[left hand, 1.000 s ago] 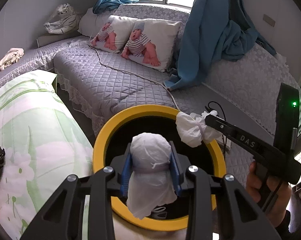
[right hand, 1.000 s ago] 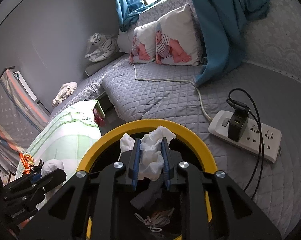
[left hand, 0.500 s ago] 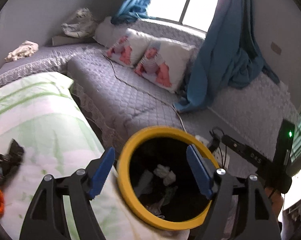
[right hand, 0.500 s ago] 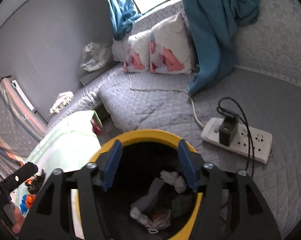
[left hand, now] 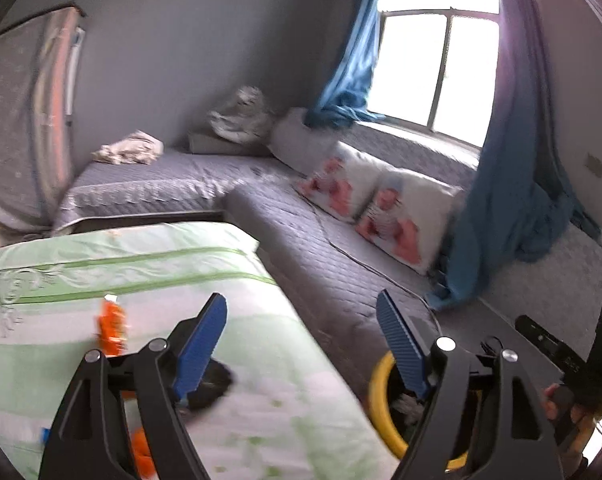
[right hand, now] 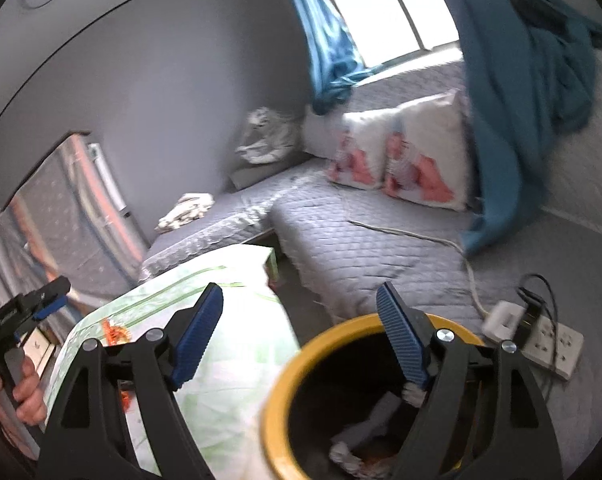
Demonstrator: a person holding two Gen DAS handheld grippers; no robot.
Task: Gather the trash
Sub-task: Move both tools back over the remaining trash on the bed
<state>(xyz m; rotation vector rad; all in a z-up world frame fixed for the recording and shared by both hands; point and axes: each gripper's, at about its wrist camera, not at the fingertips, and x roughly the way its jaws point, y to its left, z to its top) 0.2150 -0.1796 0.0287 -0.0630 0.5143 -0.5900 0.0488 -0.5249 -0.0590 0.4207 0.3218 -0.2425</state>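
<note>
Both claws gape wide, jaws having just been opening, nothing between them: the left claw (left hand: 301, 336) hangs over the green floral bedspread (left hand: 149, 276), the right claw (right hand: 300, 328) above the yellow-rimmed bin (right hand: 325, 340). White tissue wads (right hand: 343, 453) lie inside the bin; an orange wrapper (left hand: 111, 326) sits on the bedspread, left of the claw.

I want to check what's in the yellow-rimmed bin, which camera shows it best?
The right wrist view: the yellow-rimmed bin opens toward the camera, crumpled trash visible inside. The left wrist view catches only a rim sliver behind the gripper.
</note>
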